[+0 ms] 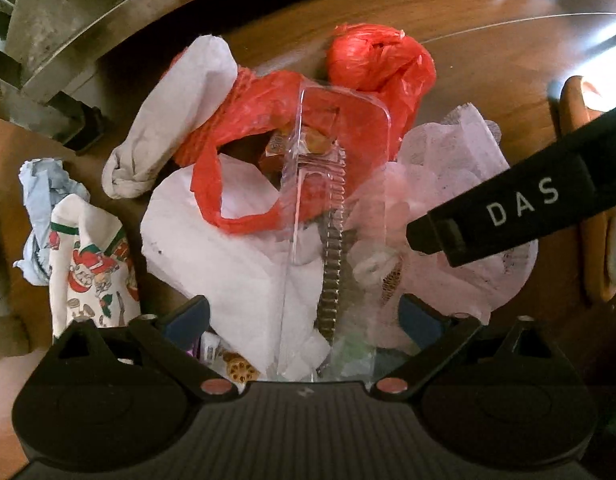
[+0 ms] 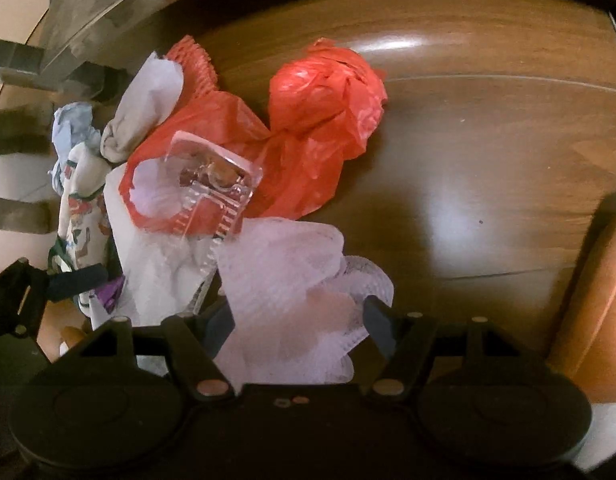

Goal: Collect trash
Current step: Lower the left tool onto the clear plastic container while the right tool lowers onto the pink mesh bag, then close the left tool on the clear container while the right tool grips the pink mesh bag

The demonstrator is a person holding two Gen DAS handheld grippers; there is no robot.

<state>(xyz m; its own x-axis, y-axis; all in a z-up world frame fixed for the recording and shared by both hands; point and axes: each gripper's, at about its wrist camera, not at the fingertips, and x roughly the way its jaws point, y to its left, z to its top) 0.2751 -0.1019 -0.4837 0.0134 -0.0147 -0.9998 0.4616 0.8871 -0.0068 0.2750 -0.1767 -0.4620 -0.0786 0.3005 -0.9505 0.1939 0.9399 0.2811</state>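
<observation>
A heap of trash lies on a brown wooden surface (image 2: 488, 140). It holds a loose red plastic bag (image 1: 248, 128), a knotted red bag (image 1: 372, 60) (image 2: 324, 92), a clear plastic clamshell (image 1: 340, 152) (image 2: 212, 184), white paper (image 1: 212, 248) and white foam netting (image 1: 460, 168) (image 2: 292, 280). My left gripper (image 1: 304, 320) points straight down over the heap, open wide, with the white paper and the clamshell's near end between its pads. My right gripper (image 2: 300, 320) is open astride the puffy, unsquashed netting, a pad at each side.
A printed napkin (image 1: 96, 272), crumpled blue paper (image 1: 48, 188) and a greyish white wad (image 1: 176, 112) lie on the left of the heap. A metal frame (image 1: 48, 40) stands at the far left. A brown-orange rounded object (image 2: 596, 280) borders the right.
</observation>
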